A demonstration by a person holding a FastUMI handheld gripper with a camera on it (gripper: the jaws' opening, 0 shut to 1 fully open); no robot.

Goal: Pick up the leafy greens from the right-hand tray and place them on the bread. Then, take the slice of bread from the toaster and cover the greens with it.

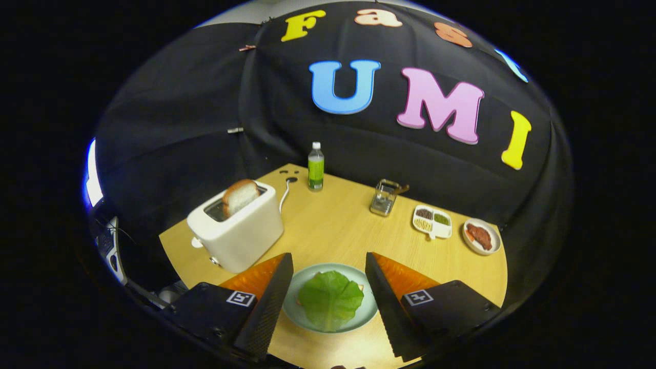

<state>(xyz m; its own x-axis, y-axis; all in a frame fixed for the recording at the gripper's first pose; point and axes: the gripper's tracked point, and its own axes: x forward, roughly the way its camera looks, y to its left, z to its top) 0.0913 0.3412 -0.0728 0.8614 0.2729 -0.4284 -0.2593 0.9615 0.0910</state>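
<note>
The tool [329, 266] hung above the near edge of the counter [338, 230] with its two fingers [266, 302] spread wide and nothing pinched between them. Between the fingers, on the counter by its near edge, sat a pale green plate [370, 309]. The leafy greens [330, 299] lay flat on that plate, a single broad leaf covering what was under it; a thin tan rim of bread [363, 287] showed at the leaf's far right side. Neither finger touched the leaf or the plate.

Toward the left edge of the counter stood a white toaster [238, 230], and a slice of bread [240, 196] stuck up out of its slot, tilted a little. A white cord [285, 197] ran from behind the toaster toward the far corner. Near that far corner a bottle [315, 166] with a green label and a white cap stood upright. Along the far right edge came a small clear container [384, 198], then a white divided dish [432, 221] with dark, green and pale fillings in its compartments, and next to it, nearest the right corner, a small round tray [480, 237] holding something reddish brown. The three were close together but apart from one another, and well away from the plate.
</note>
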